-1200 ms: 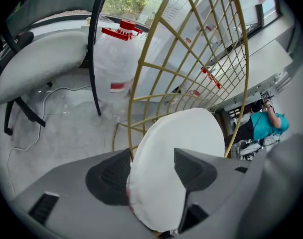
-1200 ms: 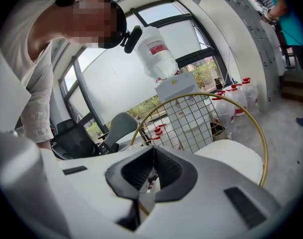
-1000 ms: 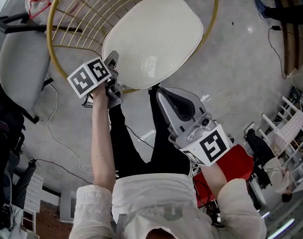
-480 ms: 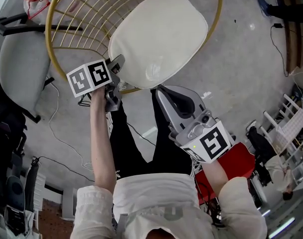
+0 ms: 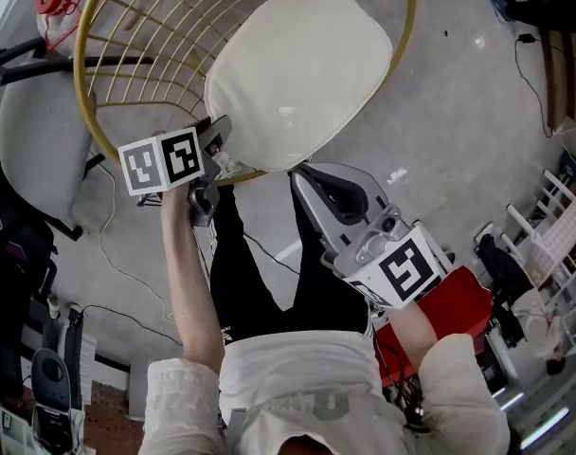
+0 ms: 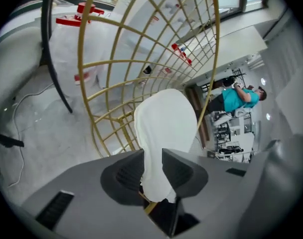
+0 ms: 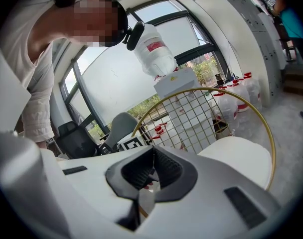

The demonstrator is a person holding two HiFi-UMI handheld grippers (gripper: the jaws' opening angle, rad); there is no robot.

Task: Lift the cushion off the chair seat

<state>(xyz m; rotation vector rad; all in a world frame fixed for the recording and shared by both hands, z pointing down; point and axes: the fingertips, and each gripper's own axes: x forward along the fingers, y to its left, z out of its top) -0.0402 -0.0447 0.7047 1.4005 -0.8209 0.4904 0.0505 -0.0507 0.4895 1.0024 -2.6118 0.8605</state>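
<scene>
Cushion (image 5: 302,69) is the white one sitting in the gold wire chair (image 5: 127,55), near edge towards me. My left gripper (image 6: 152,169) is closing on that edge, and the fabric fills the gap between the pads (looks pinched already). Right gripper (image 7: 152,158) hangs just off the chair's front rim, jaws pressed together on nothing. A grey office chair (image 5: 37,140) crowds the wire frame on the left, with a floor cable (image 5: 103,254) below it. Chair legs are hidden under the seat, and the far rim's cut off up top
</scene>
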